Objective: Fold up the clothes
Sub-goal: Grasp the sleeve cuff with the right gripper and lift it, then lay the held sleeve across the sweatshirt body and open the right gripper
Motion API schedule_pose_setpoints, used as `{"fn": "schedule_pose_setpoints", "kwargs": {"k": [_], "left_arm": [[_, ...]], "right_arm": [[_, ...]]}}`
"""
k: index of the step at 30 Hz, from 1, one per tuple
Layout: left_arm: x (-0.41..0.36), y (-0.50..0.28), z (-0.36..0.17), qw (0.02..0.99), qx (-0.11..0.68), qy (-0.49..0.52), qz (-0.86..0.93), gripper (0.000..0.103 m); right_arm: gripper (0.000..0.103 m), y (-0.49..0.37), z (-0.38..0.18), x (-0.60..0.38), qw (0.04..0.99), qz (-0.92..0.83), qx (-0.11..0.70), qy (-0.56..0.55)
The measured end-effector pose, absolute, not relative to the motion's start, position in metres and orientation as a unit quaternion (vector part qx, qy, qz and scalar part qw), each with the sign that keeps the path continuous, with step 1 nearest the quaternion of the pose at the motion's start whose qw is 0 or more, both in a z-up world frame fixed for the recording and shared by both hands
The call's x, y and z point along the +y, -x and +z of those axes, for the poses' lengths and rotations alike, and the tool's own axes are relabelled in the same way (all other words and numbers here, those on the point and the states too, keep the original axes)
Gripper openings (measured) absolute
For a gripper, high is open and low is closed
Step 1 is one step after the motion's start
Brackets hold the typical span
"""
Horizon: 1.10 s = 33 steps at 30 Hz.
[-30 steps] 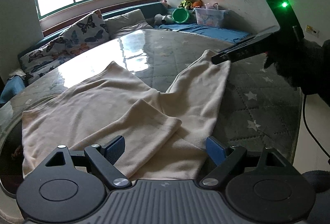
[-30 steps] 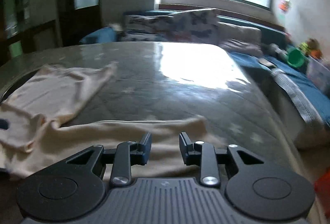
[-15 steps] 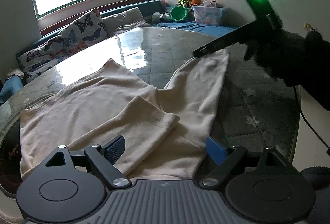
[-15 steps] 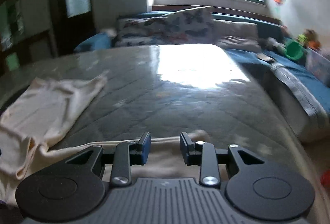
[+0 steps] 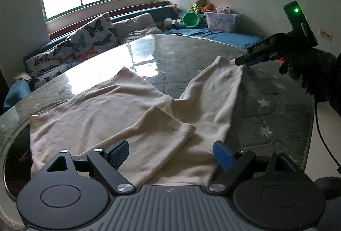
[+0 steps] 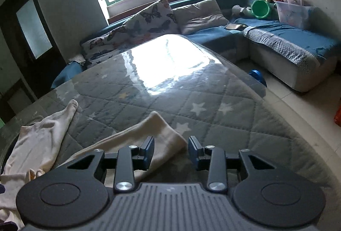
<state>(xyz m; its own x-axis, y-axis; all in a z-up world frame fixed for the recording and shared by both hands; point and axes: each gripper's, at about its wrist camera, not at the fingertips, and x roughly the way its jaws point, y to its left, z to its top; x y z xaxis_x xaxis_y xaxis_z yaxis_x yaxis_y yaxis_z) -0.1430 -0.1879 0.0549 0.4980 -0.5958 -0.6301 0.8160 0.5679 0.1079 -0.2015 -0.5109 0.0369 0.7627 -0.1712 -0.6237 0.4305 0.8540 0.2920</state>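
Cream trousers (image 5: 119, 111) flat on desk (image 6: 213, 101): left gripper (image 5: 170, 151) jaws wide, empty over waist, right gripper (image 6: 171, 149) jaws opening, empty, leg cuff (image 6: 162, 131) just ahead-left, so centre on cuff before pinching.

Each black hand-held gripper (image 5: 171, 153) has blue ribbed pads (image 5: 222, 154), round discs and silver screws; the right hand (image 5: 309, 73) wears a fuzzy black glove beneath a green light.

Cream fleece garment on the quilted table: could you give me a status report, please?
Left gripper open over garment. Right gripper open at sleeve end. Nothing in the way.
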Motion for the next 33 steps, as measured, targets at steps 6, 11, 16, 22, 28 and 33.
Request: {"fn": "schedule_pose_setpoints", "kwargs": {"k": [6, 11, 16, 22, 28, 33], "left_arm": [[-0.176, 0.141, 0.058, 0.852, 0.270, -0.194, -0.405, 0.090], [-0.168, 0.137, 0.057, 0.856, 0.273, -0.188, -0.397, 0.090], [-0.156, 0.128, 0.058, 0.863, 0.275, -0.169, -0.388, 0.090], [-0.133, 0.123, 0.063, 0.876, 0.267, -0.157, -0.370, 0.091], [-0.097, 0.119, 0.064, 0.892, 0.267, -0.132, -0.340, 0.091], [-0.067, 0.120, 0.063, 0.904, 0.268, -0.108, -0.316, 0.091]], "right_arm": [[0.009, 0.202, 0.036, -0.511, 0.911, -0.176, 0.289, -0.237], [0.007, 0.221, 0.054, -0.518, 0.910, -0.154, 0.248, -0.294], [0.006, 0.243, 0.090, -0.513, 0.915, -0.100, 0.196, -0.338], [0.006, 0.256, 0.137, -0.473, 0.930, -0.009, 0.142, -0.339], [0.006, 0.236, 0.163, -0.400, 0.942, 0.091, 0.136, -0.292], [0.006, 0.202, 0.160, -0.323, 0.943, 0.168, 0.159, -0.240]]}}
